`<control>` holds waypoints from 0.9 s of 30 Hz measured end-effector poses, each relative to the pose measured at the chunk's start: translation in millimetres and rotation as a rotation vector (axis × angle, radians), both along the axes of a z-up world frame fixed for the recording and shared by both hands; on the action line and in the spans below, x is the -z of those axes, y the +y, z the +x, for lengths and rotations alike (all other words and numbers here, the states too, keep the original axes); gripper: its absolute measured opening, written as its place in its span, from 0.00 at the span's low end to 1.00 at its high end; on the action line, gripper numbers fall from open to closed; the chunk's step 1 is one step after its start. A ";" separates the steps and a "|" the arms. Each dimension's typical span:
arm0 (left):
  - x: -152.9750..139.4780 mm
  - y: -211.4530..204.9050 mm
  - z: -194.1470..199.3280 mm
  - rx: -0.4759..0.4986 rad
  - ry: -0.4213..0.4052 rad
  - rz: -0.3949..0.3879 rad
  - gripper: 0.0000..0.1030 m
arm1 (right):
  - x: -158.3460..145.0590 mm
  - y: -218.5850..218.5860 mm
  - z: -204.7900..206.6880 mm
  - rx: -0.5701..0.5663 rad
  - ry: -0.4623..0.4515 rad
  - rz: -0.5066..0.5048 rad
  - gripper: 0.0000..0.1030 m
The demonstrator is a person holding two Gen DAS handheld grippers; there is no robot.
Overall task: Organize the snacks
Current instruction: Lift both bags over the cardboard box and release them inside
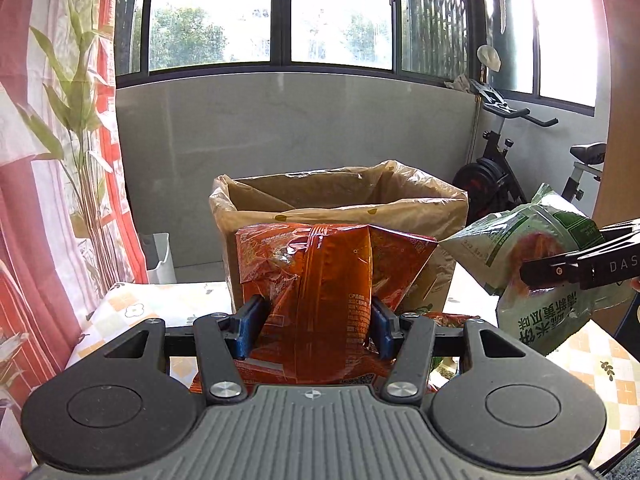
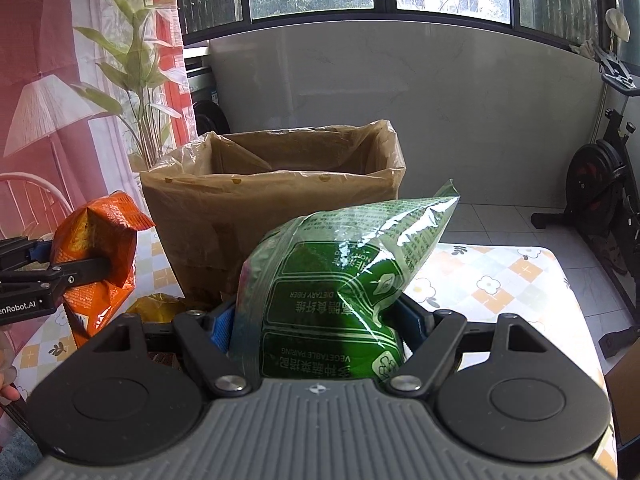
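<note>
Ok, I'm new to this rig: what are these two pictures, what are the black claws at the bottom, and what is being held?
Each picture comes from a camera mounted on a hand-held gripper, looking forward along its two fingers; a person carries one in each hand. The left wrist view shows the left gripper clamped on an orange snack bag. The right wrist view shows the right gripper clamped on a green snack bag. Each gripper also appears at the edge of the other's picture. Ahead stands a cardboard box lined with a plastic bag, open at the top, on a table with a flower-patterned cloth. Both bags are held above the table, in front of the box.
</note>
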State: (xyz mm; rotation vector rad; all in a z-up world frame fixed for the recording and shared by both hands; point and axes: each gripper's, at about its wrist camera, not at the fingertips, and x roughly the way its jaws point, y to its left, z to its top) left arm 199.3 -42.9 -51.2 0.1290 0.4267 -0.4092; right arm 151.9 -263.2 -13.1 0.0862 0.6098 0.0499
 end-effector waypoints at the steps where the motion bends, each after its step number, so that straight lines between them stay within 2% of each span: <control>1: -1.4 -0.1 0.4 -0.001 -0.004 -0.002 0.56 | -2.6 0.0 0.1 0.001 -0.009 -0.002 0.76; 12: -28.0 -5.2 11.1 0.003 -0.069 -0.001 0.56 | -29.6 -2.0 7.7 -0.001 -0.060 0.001 0.76; 19: -56.6 -8.1 27.8 -0.007 -0.115 0.014 0.56 | -63.8 -11.5 27.1 -0.008 -0.125 0.008 0.76; 22: -67.4 -13.6 40.4 -0.010 -0.134 0.020 0.56 | -78.1 -13.3 40.7 -0.013 -0.155 -0.019 0.76; 27: -80.1 -29.0 79.5 -0.024 -0.138 0.026 0.56 | -90.8 -8.2 87.4 -0.023 -0.176 -0.111 0.76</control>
